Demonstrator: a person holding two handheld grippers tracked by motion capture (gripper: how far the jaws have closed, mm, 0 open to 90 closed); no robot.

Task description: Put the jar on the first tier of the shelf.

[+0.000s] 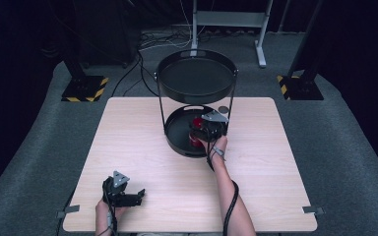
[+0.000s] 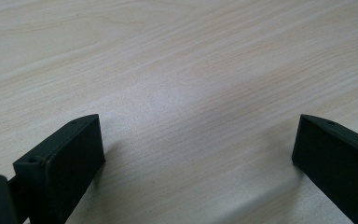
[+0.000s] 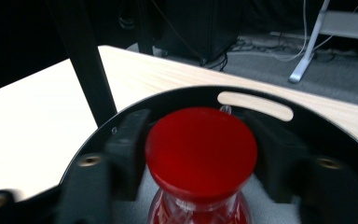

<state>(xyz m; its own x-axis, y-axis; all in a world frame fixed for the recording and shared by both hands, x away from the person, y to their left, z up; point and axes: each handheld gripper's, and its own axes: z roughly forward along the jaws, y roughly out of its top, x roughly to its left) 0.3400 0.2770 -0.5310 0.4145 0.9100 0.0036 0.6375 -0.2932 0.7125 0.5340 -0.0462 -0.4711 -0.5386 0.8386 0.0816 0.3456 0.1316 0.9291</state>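
Observation:
A glass jar with a red lid (image 3: 200,149) stands in the lower black tray (image 3: 307,116) of a two-tier stand. In the high view the jar (image 1: 195,139) sits toward the right of that tray (image 1: 174,140). My right gripper (image 3: 198,128) reaches in from the near side, one jaw on each side of the jar just under the lid, slightly apart from it. From above, the right gripper (image 1: 198,129) hangs over the jar. My left gripper (image 1: 138,196) rests low at the table's near left. Its jaws stand wide open over bare wood in the left gripper view (image 2: 196,135).
The stand's upper black tray (image 1: 197,78) hangs above the lower one on thin black posts (image 3: 86,60). A small round disc (image 1: 224,109) lies on the wooden table (image 1: 128,147) behind the stand. Dark floor, cables and metal frames (image 1: 261,44) lie beyond the table.

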